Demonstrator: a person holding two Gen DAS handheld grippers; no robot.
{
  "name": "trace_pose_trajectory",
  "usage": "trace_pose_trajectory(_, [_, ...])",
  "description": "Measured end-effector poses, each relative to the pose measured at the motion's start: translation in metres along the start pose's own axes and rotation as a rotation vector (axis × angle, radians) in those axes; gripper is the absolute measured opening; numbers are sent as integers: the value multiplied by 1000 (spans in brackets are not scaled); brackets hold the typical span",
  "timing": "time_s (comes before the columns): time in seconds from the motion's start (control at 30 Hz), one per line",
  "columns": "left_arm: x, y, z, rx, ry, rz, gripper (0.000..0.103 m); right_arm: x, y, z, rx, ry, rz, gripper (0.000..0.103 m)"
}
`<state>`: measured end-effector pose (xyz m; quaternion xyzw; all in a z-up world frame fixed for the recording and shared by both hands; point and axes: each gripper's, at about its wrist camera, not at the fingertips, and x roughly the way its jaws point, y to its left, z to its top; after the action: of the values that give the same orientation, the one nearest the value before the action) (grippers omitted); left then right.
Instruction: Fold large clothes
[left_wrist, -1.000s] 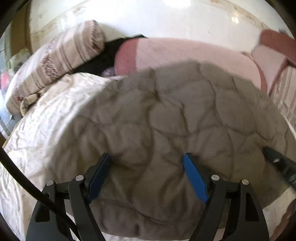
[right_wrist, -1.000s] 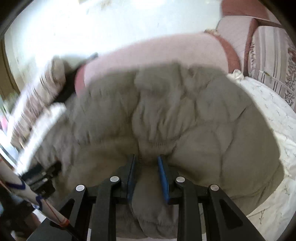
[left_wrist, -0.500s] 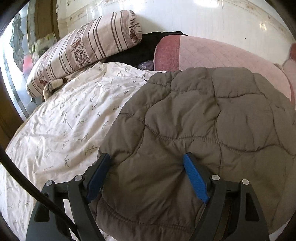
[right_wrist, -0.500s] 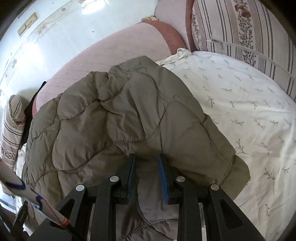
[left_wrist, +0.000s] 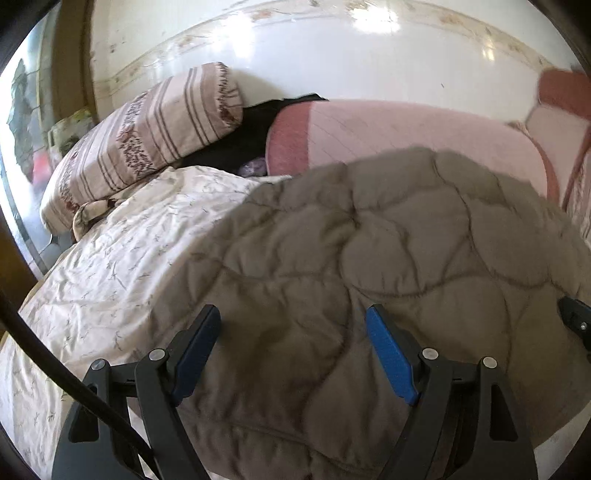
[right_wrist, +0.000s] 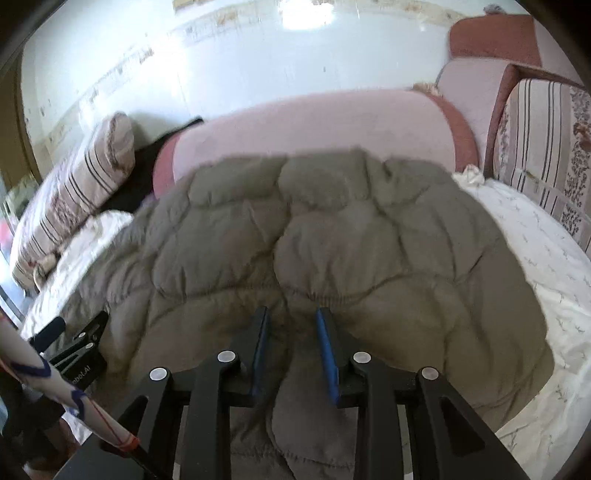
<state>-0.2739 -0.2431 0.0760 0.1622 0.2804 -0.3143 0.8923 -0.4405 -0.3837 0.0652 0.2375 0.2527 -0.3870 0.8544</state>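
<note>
While both views are a bit smeared from motion, this much is readable:

striped pillow (left_wrist: 144, 140): far left against the wall, same spot as before, but farther off in the left view than half a second back
black garment (left_wrist: 240, 136): wedged between that pillow and the pink bolster (left_wrist: 406, 136)
bedspread (left_wrist: 110, 266): white with little sprigs, wrinkled, more of it bare on the left side now
left gripper (left_wrist: 291, 339): blue pads spread wide, nothing pinched, hanging over the near edge of the jacket; opening looks unchanged from earlier
quilted jacket (right_wrist: 332, 240): grey-brown, lying mid-bed just in front of the bolster; half a second ago it sat skewed with a corner sticking out, now it spreads broad and squarer across the right view
right gripper (right_wrist: 291, 332): fingers close together, still clamped on a bunched fold at the jacket's near edge
second striped cushion (right_wrist: 546, 147): far right, beside the bed
</note>
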Motion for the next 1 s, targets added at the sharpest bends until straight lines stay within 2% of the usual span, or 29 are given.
trace_pose_trajectory(0.13, [5, -6, -5, 15, -4, 14, 81, 12, -8, -2, 28, 38, 16, 30])
trace_pose_trajectory(0.33, [8, -7, -7, 10, -7, 16, 81, 12, -2, -7, -18, 34, -20, 30])
trace_pose_trajectory(1.0, [12, -6, -10, -15, 2, -1, 81, 14, -2, -6, -27, 43, -20, 31])
